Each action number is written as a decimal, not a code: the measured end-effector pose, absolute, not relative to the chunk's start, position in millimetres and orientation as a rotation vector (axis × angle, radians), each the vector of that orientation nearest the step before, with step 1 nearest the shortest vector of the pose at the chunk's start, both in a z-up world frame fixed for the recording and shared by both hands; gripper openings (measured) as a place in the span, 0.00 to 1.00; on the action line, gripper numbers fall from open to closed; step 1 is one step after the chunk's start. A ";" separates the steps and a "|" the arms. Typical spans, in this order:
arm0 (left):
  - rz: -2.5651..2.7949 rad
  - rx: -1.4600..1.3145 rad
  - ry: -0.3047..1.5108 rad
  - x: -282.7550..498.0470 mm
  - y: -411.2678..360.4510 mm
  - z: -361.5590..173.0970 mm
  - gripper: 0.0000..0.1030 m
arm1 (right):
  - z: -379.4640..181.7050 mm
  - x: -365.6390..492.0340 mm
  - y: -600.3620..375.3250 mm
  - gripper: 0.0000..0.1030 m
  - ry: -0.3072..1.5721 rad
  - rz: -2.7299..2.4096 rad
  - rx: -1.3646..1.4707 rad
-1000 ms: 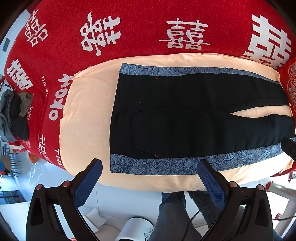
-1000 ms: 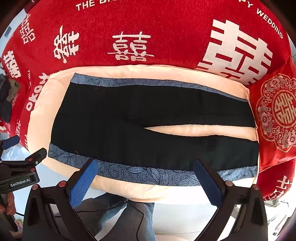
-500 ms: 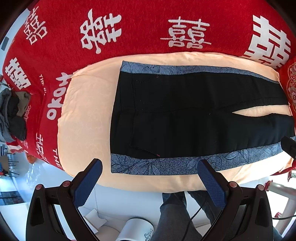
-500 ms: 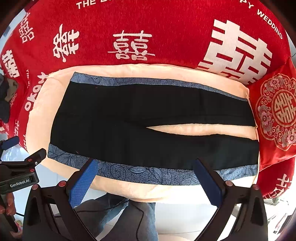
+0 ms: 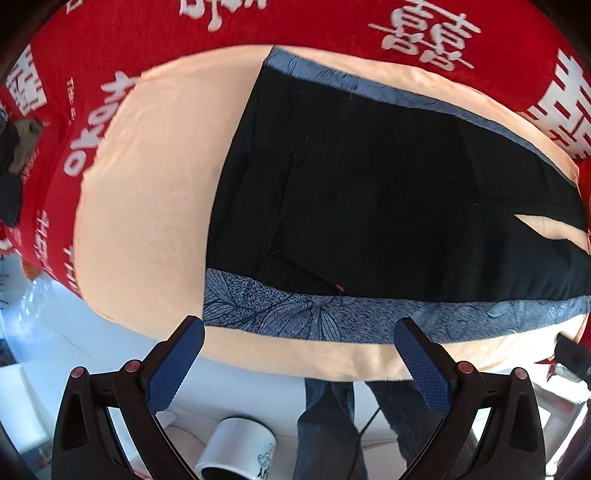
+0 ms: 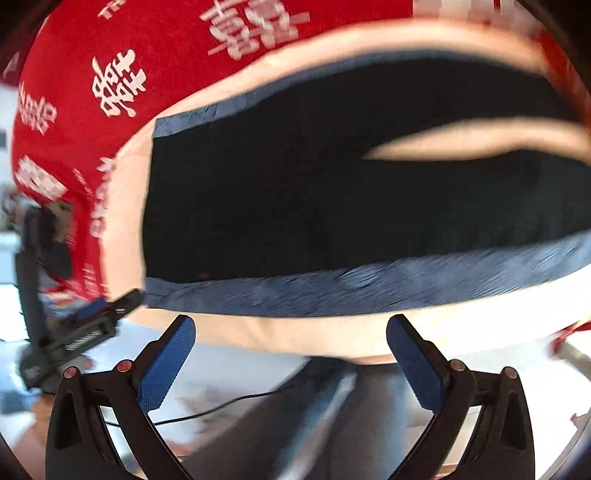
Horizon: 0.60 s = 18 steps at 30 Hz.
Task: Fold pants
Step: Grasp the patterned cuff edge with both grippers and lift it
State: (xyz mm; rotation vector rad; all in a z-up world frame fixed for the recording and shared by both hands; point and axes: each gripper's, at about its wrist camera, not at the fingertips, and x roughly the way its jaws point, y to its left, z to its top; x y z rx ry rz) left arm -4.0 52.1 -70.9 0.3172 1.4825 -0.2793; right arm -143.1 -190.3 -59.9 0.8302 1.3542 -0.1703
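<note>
Black pants (image 5: 388,206) with blue-grey leaf-patterned side stripes lie flat on a peach cushion (image 5: 147,206), waistband to the left, the two legs running right with a slit of cushion between them. My left gripper (image 5: 299,328) is open, hovering just short of the near stripe at the waist corner, touching nothing. The right wrist view is blurred; it shows the same pants (image 6: 332,192), with my right gripper (image 6: 291,325) open and empty just below the near stripe. The left gripper (image 6: 99,314) shows there at the left edge, near the waist corner.
A red blanket (image 5: 332,29) with white characters covers the surface behind and left of the cushion. A white mug (image 5: 236,450) stands on the floor below. A person's jeans-clad legs (image 5: 332,417) are at the cushion's near edge. Dark clothes (image 5: 14,155) are piled far left.
Both grippers have moved closer to the pants and leftward toward the waist end; the pants fill more of each view. The right view has gone blurry from fast motion. Both stay open.
</note>
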 end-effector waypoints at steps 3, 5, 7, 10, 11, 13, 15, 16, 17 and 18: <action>-0.279 0.239 1.482 0.6 66.3 -89.2 1.00 | -100.1 -141.8 -176.3 1.00 1.335 -0.075 0.987; -0.274 0.168 1.482 3.6 77.5 -100.3 1.00 | -128.5 -138.4 -162.1 1.00 1.331 -0.003 1.074; -0.275 0.109 1.489 5.5 88.7 -109.7 1.00 | -147.4 -135.1 -150.2 0.99 1.316 0.055 1.142; -0.308 -0.009 1.512 5.9 106.9 -123.2 1.00 | -179.8 -132.5 -131.9 0.84 1.298 0.106 1.223; -0.322 -0.049 1.516 4.8 114.1 -127.4 1.00 | -187.6 -132.0 -128.5 0.80 1.296 0.109 1.241; -0.343 -0.102 1.526 1.8 123.9 -133.8 0.88 | -206.4 -132.7 -121.2 0.76 1.282 0.118 1.299; -0.352 -0.132 1.538 -1.1 130.7 -140.4 0.88 | -221.7 -133.2 -115.9 0.76 1.256 0.128 1.355; -0.352 -0.142 1.541 -3.8 133.8 -142.9 0.88 | -227.8 -133.1 -113.5 0.76 1.242 0.131 1.377; -0.351 -0.146 1.546 -6.0 135.4 -144.6 0.88 | -233.3 -132.5 -111.1 0.76 1.228 0.133 1.408; -0.350 -0.154 1.553 -8.4 137.5 -146.6 0.88 | -236.6 -131.3 -109.5 0.74 1.212 0.138 1.437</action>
